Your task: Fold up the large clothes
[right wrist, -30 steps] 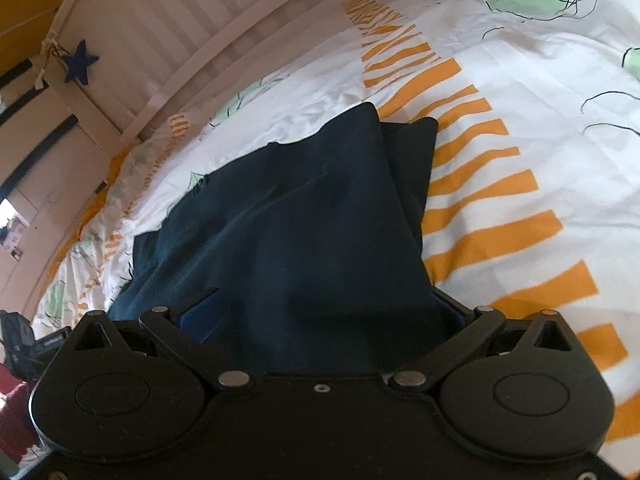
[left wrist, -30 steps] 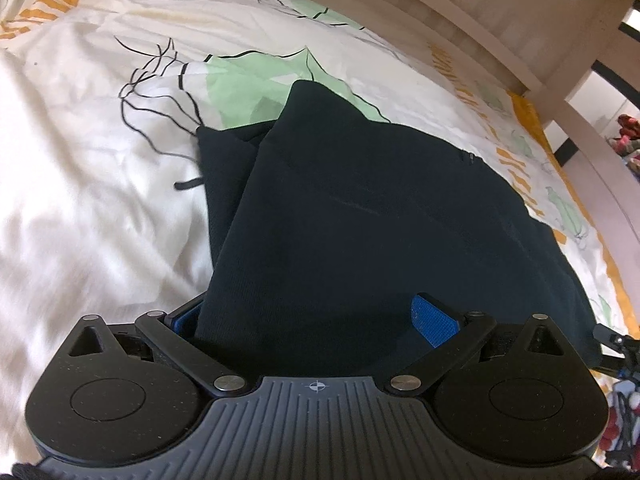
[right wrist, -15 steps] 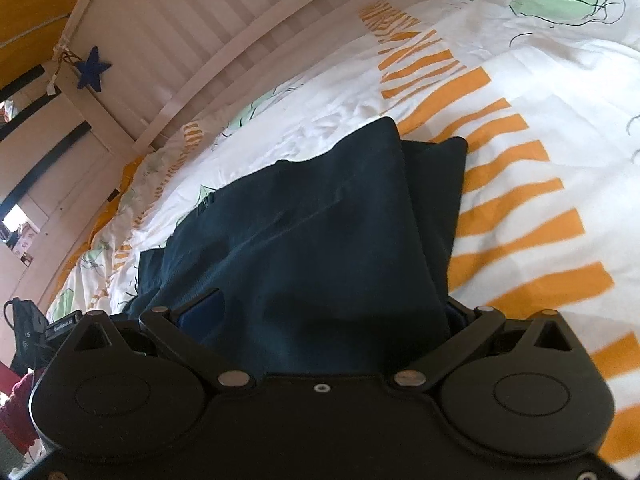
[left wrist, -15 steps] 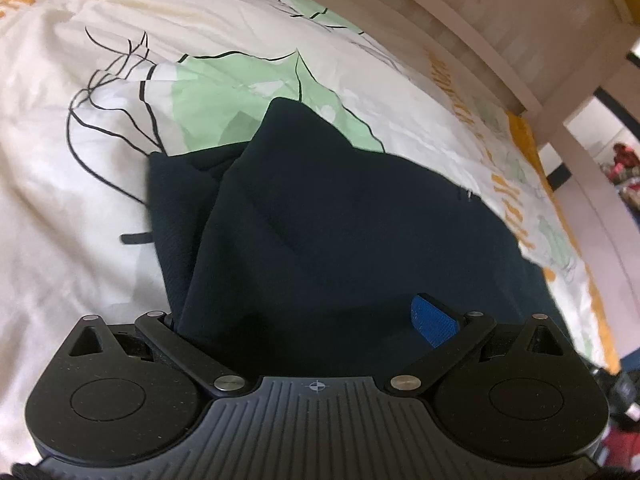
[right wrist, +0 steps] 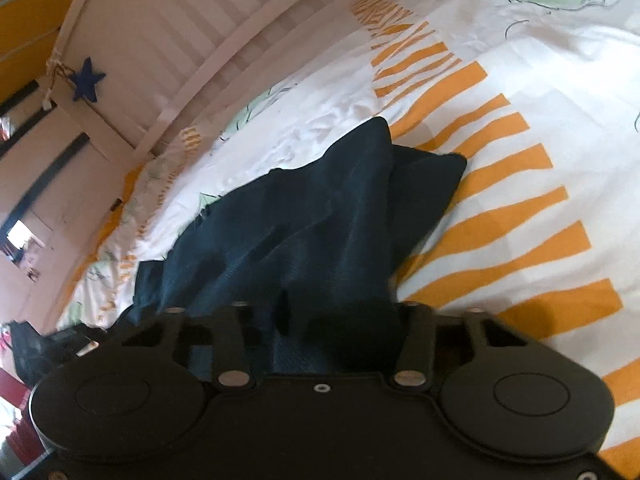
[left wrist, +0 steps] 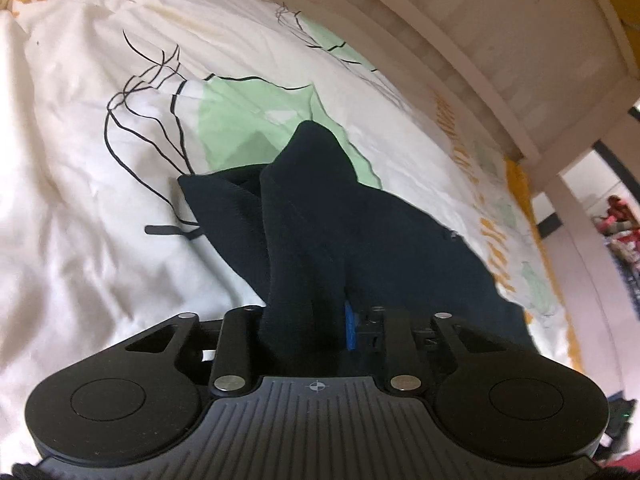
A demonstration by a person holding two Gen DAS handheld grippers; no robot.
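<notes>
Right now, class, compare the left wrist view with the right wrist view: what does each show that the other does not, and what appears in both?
Only the left wrist view shows the green leaf print with black line drawings, a dark cord lying beside the garment, and the left claw closing on bunched cloth.

Only the right wrist view shows the blue star hanging on the bed frame, the bold orange stripes, and the right claw closing with cloth between its fingers.

Both show the dark garment on the printed bedsheet.
</notes>
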